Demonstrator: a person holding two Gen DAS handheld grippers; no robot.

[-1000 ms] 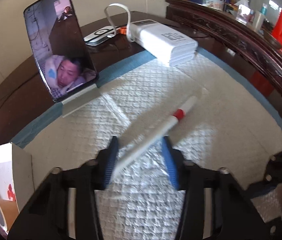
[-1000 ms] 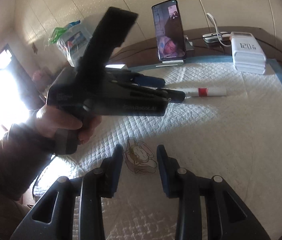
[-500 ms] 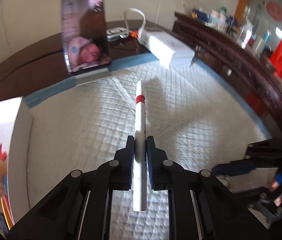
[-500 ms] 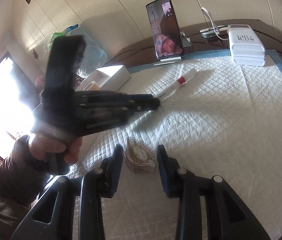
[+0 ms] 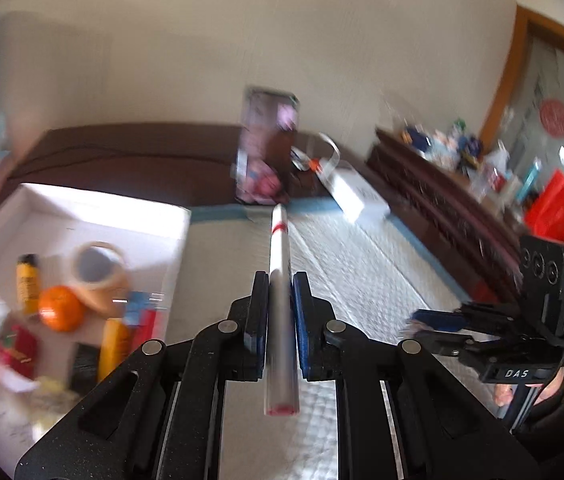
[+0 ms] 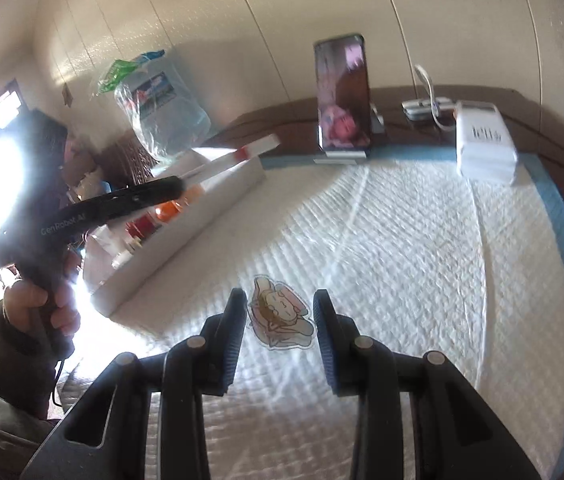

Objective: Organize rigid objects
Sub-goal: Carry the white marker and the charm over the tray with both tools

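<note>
The left gripper (image 5: pixel 276 300) has its jaws clamped on a white pen (image 5: pixel 280 264) with a red band near its far end. The pen runs straight forward between the blue pads, its near end sticking out behind them and its tip pointing toward the far edge of the bench. In the right wrist view the same gripper (image 6: pixel 180 186) is held above the white box (image 6: pixel 218 208) at the bench's left edge, gripped by the person's left hand (image 6: pixel 38 308), with the pen (image 6: pixel 238 158) slanting up and out over the box's far end, clear of the pad below.

The box (image 5: pixel 180 232) is open on top. Inside it lie an orange (image 5: pixel 60 308), a roll of tape (image 5: pixel 96 270), a small yellow tube (image 5: pixel 26 280), a red packet (image 5: pixel 14 350) and other small items too blurred to name.

The right gripper (image 6: pixel 278 328) hangs low over the white quilted pad (image 6: pixel 421 260) near the bench's front edge. Its jaws are spread apart and hold nothing; a flat cartoon sticker (image 6: pixel 282 312) lies on the pad, seen between them.

Along the far edge a phone (image 6: pixel 343 92) stands upright on a stand, its screen lit. A white power bank (image 6: pixel 483 142) sits toward the far right corner with a white cable (image 6: pixel 425 84) looping behind it.
</note>
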